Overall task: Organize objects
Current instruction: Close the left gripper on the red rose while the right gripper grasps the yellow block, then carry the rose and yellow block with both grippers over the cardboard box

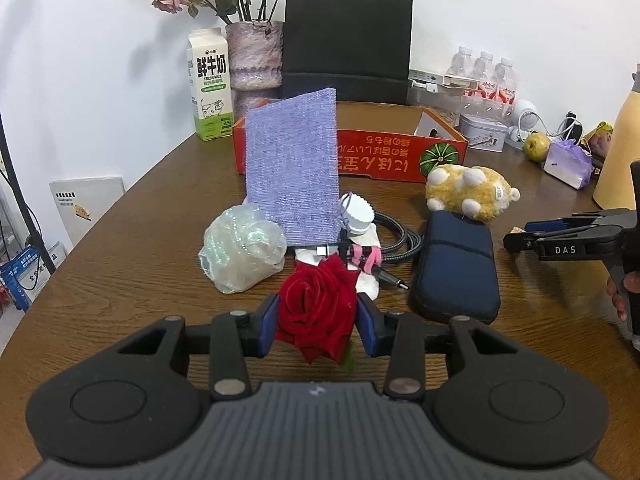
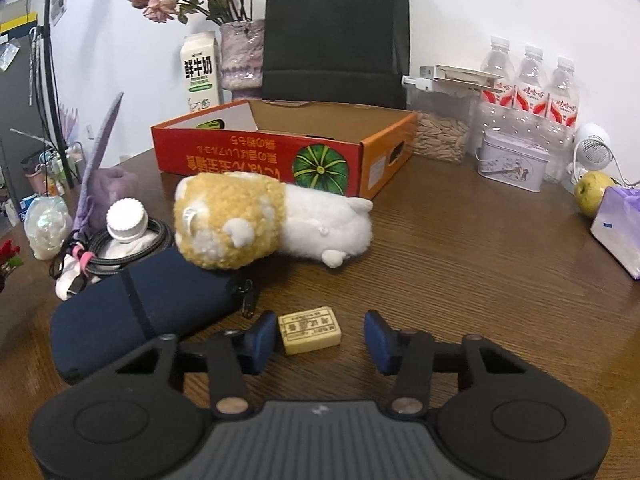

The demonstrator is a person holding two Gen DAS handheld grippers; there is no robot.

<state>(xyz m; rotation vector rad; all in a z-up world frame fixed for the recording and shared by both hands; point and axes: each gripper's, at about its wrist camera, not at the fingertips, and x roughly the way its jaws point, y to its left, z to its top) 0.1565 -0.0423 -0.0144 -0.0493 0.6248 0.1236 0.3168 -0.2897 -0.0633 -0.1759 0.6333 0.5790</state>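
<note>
My left gripper [image 1: 318, 322] is shut on a red rose [image 1: 316, 308], held low over the wooden table [image 1: 132, 248]. Behind it lie an iridescent plastic wrap [image 1: 240, 248], a purple cloth [image 1: 294, 172] standing upright, a white cap [image 1: 356, 214], a black cable [image 1: 400, 240], a navy pouch [image 1: 456, 268] and a yellow plush toy [image 1: 468, 192]. My right gripper [image 2: 320, 338] is open around a small cream eraser [image 2: 310, 330] on the table. The orange cardboard box [image 2: 260, 152] stands open behind the plush toy [image 2: 256, 220].
At the back stand a milk carton [image 1: 210, 88], a vase with dried roses [image 1: 254, 54], a black paper bag [image 1: 348, 40], water bottles [image 2: 528, 80], a tin [image 2: 514, 166], a jar of seeds [image 2: 440, 136] and a yellow fruit [image 2: 592, 192]. A purple tissue pack [image 2: 620, 228] lies right.
</note>
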